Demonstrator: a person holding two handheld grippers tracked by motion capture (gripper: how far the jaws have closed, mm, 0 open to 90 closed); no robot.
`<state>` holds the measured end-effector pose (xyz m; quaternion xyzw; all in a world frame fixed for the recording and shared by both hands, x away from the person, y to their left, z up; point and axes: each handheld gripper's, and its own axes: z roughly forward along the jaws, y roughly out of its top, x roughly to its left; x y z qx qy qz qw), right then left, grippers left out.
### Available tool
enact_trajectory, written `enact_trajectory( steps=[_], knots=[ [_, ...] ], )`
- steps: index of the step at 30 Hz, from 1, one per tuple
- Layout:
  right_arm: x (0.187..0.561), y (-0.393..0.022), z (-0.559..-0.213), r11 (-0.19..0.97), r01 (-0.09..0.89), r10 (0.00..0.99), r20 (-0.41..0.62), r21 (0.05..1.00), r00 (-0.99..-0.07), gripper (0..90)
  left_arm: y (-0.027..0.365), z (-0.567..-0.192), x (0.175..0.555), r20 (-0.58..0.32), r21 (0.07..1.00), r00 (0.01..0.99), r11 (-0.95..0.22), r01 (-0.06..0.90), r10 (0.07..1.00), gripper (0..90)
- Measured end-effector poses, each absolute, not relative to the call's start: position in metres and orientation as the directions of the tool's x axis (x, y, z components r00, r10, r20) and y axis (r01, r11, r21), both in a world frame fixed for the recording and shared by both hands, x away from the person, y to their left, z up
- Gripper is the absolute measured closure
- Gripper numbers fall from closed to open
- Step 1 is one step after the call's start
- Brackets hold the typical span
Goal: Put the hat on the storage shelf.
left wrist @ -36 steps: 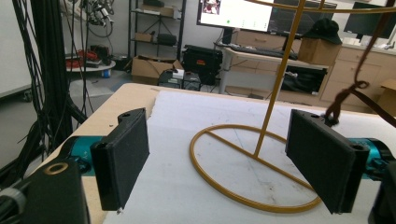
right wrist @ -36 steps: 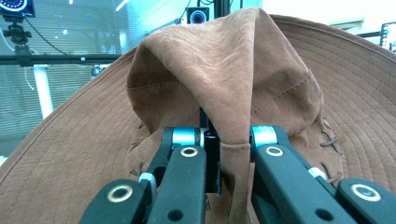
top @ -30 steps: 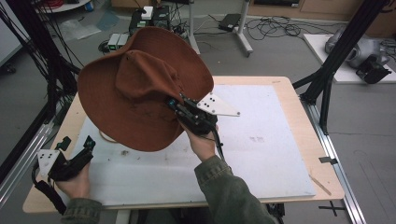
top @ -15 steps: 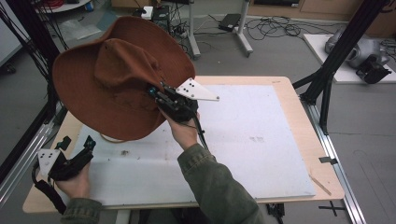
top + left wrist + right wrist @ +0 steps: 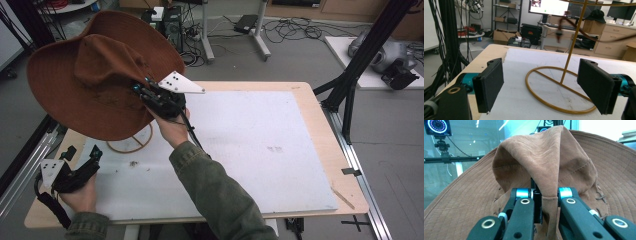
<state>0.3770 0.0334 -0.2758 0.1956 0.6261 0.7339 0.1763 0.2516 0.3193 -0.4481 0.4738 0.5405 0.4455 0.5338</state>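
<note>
A brown wide-brimmed hat (image 5: 85, 85) hangs tilted in the air over the table's far left corner. My right gripper (image 5: 141, 93) is shut on a fold of its crown. In the right gripper view the jaws pinch that suede fold of the hat (image 5: 544, 157) at the right gripper (image 5: 546, 195). Below the hat stands a gold wire hat stand (image 5: 131, 144) with a ring base. My left gripper (image 5: 82, 151) rests open near the front left corner. Its jaws point at the hat stand (image 5: 571, 50), and the left gripper (image 5: 542, 87) has nothing between its pads.
A white mat (image 5: 260, 145) covers most of the wooden table. Black frame posts (image 5: 360, 65) rise at the right edge, and cables hang at the left. Carts, boxes and floor cables lie beyond the far edge.
My right gripper has carried the hat leftward and a little higher, toward the far left corner above the stand. The left gripper has stayed put.
</note>
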Motion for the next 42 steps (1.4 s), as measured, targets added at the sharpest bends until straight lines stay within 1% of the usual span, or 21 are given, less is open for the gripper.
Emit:
enact_trajectory(
  steps=[7,13,21,29,42],
  knots=[
    [0.387,0.051,-0.267,-0.156,-0.02,0.498,0.061,0.987,-0.865,87.6,0.321,-0.449,0.252,-0.177,0.984,0.017,0.176,0.033,0.984,21.6],
    [0.391,0.06,-0.273,-0.149,-0.003,0.496,0.072,0.989,-0.865,87.6,0.322,-0.449,0.251,-0.183,0.983,0.019,0.183,0.034,0.983,21.6],
    [0.392,0.061,-0.275,-0.146,-0.001,0.495,0.072,0.989,-0.866,87.5,0.323,-0.449,0.251,-0.185,0.982,0.018,0.184,0.035,0.983,21.6],
    [0.392,0.063,-0.277,-0.129,0.012,0.492,0.075,0.992,-0.867,86.6,0.325,-0.45,0.25,-0.205,0.978,0.012,0.205,0.03,0.979,21.6],
    [0.393,0.068,-0.305,-0.095,0.064,0.492,0.103,0.993,-0.864,86.6,0.327,-0.451,0.25,-0.221,0.975,0.01,0.221,0.033,0.975,21.6]
  ],
)
